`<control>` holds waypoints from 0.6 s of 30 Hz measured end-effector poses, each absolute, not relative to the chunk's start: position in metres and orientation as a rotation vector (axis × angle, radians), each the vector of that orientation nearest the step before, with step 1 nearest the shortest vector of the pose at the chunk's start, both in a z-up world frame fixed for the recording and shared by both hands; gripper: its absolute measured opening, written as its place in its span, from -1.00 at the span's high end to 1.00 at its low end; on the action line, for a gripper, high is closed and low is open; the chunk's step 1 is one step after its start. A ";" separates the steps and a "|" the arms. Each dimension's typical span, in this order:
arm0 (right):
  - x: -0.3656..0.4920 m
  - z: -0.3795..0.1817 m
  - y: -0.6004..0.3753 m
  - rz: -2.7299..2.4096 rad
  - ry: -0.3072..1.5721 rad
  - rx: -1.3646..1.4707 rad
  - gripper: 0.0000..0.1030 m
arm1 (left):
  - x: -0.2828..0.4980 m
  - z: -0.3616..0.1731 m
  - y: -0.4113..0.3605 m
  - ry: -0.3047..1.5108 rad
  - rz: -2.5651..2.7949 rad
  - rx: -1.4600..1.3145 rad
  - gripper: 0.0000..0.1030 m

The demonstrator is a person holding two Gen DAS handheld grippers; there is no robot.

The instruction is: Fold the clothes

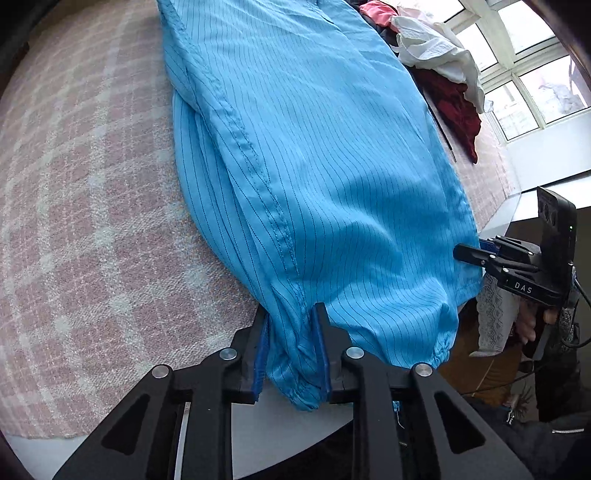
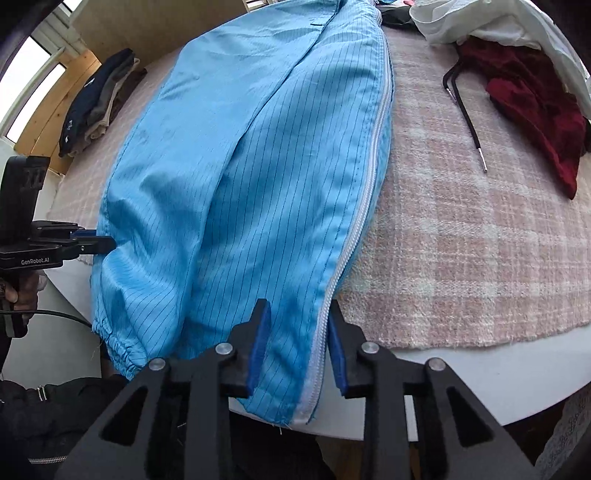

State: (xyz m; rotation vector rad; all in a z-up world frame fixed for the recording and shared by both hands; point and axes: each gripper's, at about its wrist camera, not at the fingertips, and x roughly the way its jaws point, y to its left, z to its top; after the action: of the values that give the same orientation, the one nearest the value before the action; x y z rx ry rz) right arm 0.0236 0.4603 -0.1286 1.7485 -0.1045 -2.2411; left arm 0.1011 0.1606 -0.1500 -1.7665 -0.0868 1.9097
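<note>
1. Both grippers are down at the near hem of the blue striped garment [image 1: 314,166], which lies lengthwise on the pink plaid cloth [image 1: 92,221] covering the table — its long axis runs straight away from the person, toward the far pile of clothes.
2. Left gripper [image 1: 290,350]: the jaws are drawn in tight, the blue pads pinching a bunched corner of fabric on the garment's left edge, right at the table's near rim.
3. Right gripper [image 2: 297,354]: also drawn in close, pads squeezing the hem at the white zipper [image 2: 373,155] edge on the garment's right side. The hem hangs just over the table edge below the pads.
4. So each gripper has one near corner — the two sit side by side across the short width, and neither is nearer the far end than the other.
5. My read: the fold wants both corners lifted together and carried forward along that long axis, laying the near hem toward the collar end.
6. Watch the gathered cuff [image 2: 118,347] dangling between the grips; it may sag or tuck under as the hem rises.
7. Off to the right, a dark red garment [image 2: 528,110] and white clothing [image 2: 480,22] wait; a folded stack [image 2: 99,103] sits far left.
</note>
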 end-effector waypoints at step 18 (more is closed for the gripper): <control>-0.003 -0.086 0.523 -1.899 -0.986 1.568 0.91 | 0.083 -0.120 0.149 -0.337 1.818 -1.702 0.92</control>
State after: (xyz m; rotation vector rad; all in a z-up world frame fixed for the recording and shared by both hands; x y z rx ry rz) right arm -0.0030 0.5228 -0.0857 1.5684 -0.9860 -1.8990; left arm 0.0830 0.1492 -0.1198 -1.7018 -0.3374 1.8179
